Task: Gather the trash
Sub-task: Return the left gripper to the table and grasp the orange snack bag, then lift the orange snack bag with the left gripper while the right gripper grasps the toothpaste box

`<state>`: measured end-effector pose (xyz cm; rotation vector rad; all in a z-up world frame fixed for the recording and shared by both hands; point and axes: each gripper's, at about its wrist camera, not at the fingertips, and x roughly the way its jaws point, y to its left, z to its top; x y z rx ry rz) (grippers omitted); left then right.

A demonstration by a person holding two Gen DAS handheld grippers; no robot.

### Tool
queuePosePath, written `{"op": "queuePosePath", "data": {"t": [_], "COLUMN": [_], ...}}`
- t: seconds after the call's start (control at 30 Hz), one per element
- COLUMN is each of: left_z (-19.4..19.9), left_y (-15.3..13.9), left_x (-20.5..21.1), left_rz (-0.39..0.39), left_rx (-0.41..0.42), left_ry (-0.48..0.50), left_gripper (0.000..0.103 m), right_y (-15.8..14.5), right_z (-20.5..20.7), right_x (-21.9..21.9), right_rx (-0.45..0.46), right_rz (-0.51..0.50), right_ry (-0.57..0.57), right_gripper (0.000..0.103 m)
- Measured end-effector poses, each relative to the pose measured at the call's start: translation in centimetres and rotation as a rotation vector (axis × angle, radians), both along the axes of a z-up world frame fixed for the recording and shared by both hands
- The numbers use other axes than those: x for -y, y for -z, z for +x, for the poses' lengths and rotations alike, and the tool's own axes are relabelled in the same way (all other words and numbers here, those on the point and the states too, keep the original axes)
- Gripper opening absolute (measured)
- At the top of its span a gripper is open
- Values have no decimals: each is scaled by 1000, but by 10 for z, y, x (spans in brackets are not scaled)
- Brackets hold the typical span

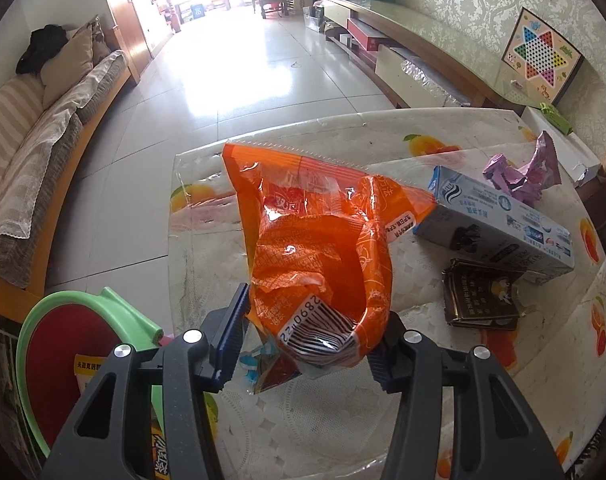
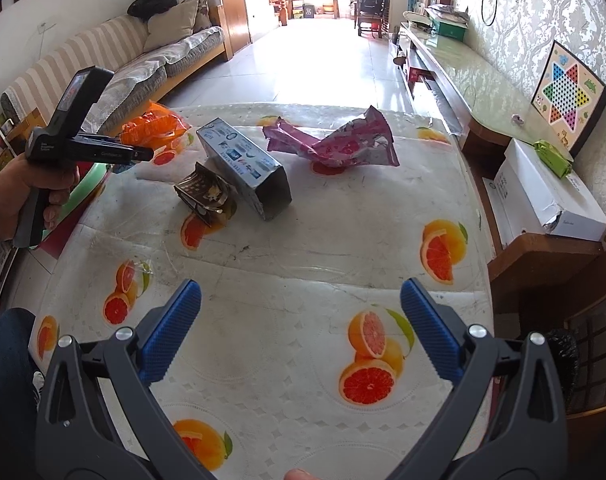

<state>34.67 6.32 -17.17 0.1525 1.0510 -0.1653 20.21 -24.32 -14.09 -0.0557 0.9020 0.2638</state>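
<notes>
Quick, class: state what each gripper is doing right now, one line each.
Left gripper: shut on the orange wrapper.
Right gripper: open, holding nothing, above the table.

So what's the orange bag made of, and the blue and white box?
The orange bag looks like thin glossy plastic film: it crinkles, shines and lets light glow through. The box looks like printed cardboard with a slight sheen: flat stiff sides, sharp folded edges and an open end.
</notes>
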Motion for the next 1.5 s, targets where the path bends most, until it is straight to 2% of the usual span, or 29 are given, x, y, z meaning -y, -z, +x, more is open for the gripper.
{"op": "queuePosePath", "data": {"t": [0.23, 0.43, 0.53, 0.67, 0.77, 0.93, 0.97, 1.03, 1.07, 1.23, 1.4, 1.5], "left_z": [-44, -86, -106, -131, -146, -165, -167, -172, -173, -178, -181, -181], "left_y": [-25, -39, -41, -42, -43, -47, -48, -50, -50, -53, -56, -60], "left_x": [3, -3, -13, -30, -42, -53, -55, -58, -60, -63, -56, -54], "left_rz": [-64, -138, -185, -229, -236, -249, -252, -256, -257, -265, -262, -261], "left_rx": [64, 105, 108, 117, 128, 144, 148, 154, 157, 167, 178, 189], "left_ry": [7, -34, -71, -130, -169, -191, -193, -199, -202, -210, -195, -187], "left_gripper": [49, 49, 49, 49, 49, 50, 50, 50, 50, 50, 50, 50], "right_y": [-20, -25, -15, 7, 21, 36, 39, 45, 46, 35, 9, -9], "right_z": [42, 89, 108, 126, 133, 141, 143, 147, 148, 151, 138, 128], "right_x": [-34, -72, -91, -114, -128, -138, -138, -136, -134, -128, -127, -119], "right_rx": [88, 130, 114, 71, 53, 18, -2, -49, -62, -82, -45, -27], "right_rz": [-47, -102, -139, -211, -283, -336, -333, -313, -302, -223, -185, -119], "right_ry": [-99, -182, -218, -286, -328, -351, -353, -347, -339, -301, -305, -302], "right_gripper": [98, 98, 96, 88, 84, 78, 74, 54, 51, 39, 37, 37]}}
